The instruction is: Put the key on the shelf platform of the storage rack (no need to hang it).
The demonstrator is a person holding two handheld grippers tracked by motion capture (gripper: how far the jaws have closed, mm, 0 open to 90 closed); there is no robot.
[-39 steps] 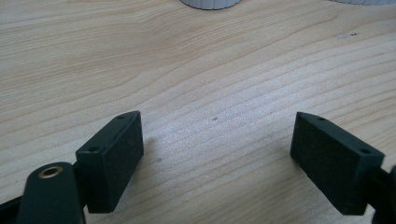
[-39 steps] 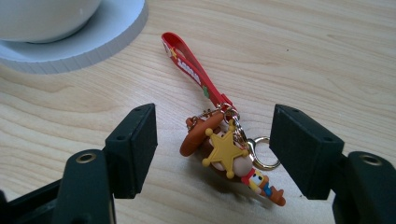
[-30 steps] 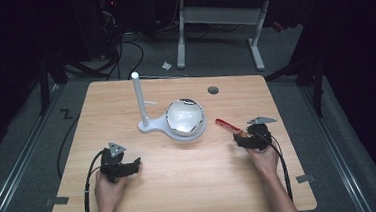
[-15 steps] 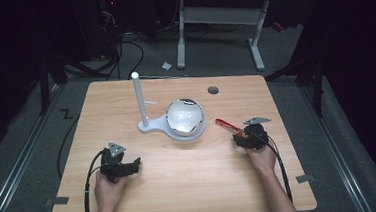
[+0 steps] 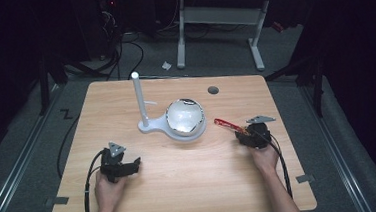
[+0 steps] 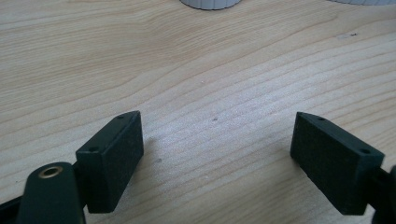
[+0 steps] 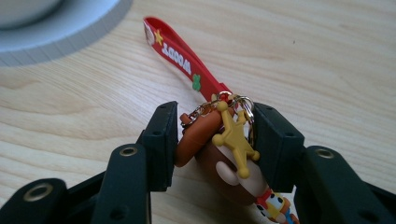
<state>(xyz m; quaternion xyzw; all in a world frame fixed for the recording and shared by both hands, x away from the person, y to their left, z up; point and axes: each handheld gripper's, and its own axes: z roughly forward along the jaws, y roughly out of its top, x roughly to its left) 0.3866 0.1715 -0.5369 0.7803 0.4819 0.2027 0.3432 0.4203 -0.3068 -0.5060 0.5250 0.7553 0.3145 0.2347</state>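
A character keychain point(image 7: 224, 154) with a brown hat, a yellow star and a red strap point(image 7: 182, 56) lies on the wooden table point(image 5: 191, 176), right of centre. My right gripper point(image 7: 215, 135) has just been closing its jaws on it. Both pads now press against the figure's head, and the strap point(image 5: 226, 124) trails out toward the stand. In the high view the right gripper point(image 5: 245, 134) sits at the table's right side. My left gripper point(image 5: 134, 165) rests at the front left. Its jaws stand wide apart over bare wood point(image 6: 217, 140), with nothing between them.
A white stand point(image 5: 185, 117) with a shiny dome and an upright post point(image 5: 138, 99) occupies the table's middle; its base edge point(image 7: 70, 23) lies just beyond the strap. A round cable hole point(image 5: 213, 90) sits near the far edge. Cables trail off the front left.
The right gripper's jaws have narrowed from wide open to closed around the keychain figure. The left hand and gripper have stayed put.
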